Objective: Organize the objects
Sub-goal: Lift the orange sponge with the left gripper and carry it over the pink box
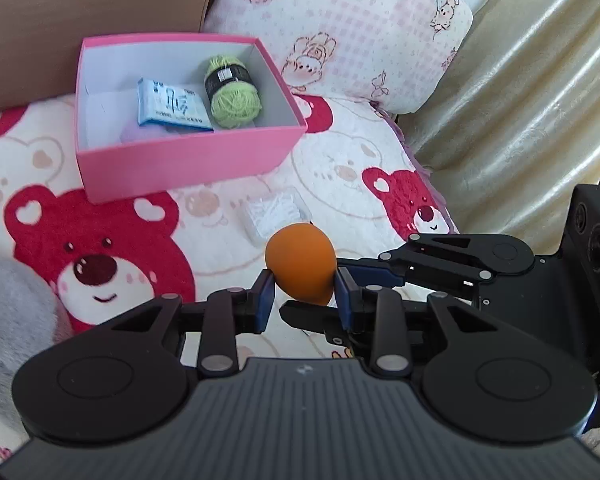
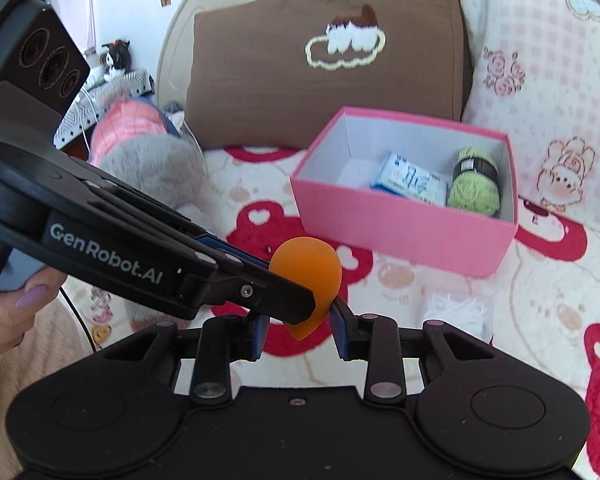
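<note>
Both sets of jaws are clenched on the same orange sponge (image 1: 300, 270): the left gripper (image 1: 303, 300) pinches its sides, while the right gripper (image 2: 298, 334) clamps its lower tip, low in the frame's centre. The sponge is clear of the bear blanket (image 1: 100, 264), so the step in hand looks like carrying it to the pink box (image 1: 180, 162) at upper left of the left view. Next, one gripper probably must let go, then lift over the box's near wall. Free room remains left of the blue packet (image 1: 172, 106) and green yarn (image 1: 232, 94).
</note>
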### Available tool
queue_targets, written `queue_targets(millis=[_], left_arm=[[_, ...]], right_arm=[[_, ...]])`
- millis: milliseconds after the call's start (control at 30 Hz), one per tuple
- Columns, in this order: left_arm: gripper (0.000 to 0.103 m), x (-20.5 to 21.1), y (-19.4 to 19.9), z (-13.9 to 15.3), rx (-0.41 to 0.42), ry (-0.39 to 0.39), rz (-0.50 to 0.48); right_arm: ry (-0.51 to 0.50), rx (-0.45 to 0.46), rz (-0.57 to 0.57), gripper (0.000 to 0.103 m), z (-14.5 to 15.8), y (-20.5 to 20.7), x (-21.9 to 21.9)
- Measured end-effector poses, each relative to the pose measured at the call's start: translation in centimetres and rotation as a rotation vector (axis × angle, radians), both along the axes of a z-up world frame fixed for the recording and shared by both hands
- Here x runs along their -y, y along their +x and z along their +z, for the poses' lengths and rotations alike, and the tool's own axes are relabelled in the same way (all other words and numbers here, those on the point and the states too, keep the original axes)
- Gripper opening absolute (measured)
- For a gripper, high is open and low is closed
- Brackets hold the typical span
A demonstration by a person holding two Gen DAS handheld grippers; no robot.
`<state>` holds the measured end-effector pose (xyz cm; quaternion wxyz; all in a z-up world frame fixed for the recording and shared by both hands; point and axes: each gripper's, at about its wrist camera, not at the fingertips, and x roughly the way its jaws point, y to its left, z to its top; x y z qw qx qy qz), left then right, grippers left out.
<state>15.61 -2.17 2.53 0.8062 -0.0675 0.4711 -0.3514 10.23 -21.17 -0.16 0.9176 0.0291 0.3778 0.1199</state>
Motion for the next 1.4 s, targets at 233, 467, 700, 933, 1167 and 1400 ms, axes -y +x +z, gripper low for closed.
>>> queue_targets(millis=[233,467,700,933,1167,1400], left_arm=[[0.030,-0.1,0.9,2.2,0.010,0.024,0.006],[0.031,0.0,2.8,3.4,0.013,-0.001,0.027],[0.031,0.9,6.3,4.0,0.047,-0.048,0.064],[0.032,1.7,11.4,3.0,0.032,-0.075,0.121],[0.032,2.6,16.5,0.7,0.040,-0.088,0.175],[0.033,3.6,21.9,-1.9,0.028,-0.109,0.240]], right_arm=[[0.029,-0.008,-0.017,0.039,2.0,1.1,0.0],[0.023,0.021,-0.037,0.039,3.1,2.4,0.6],[0.020,0.063,-0.079,0.039,3.9,5.7,2.3],[0.049,0.062,-0.129,0.039,3.1,10.6,4.5],[0.021,0.047,-0.142,0.039,1.3,15.8,5.8],[-0.039,0.019,-0.143,0.036,-0.7,21.5,7.3]])
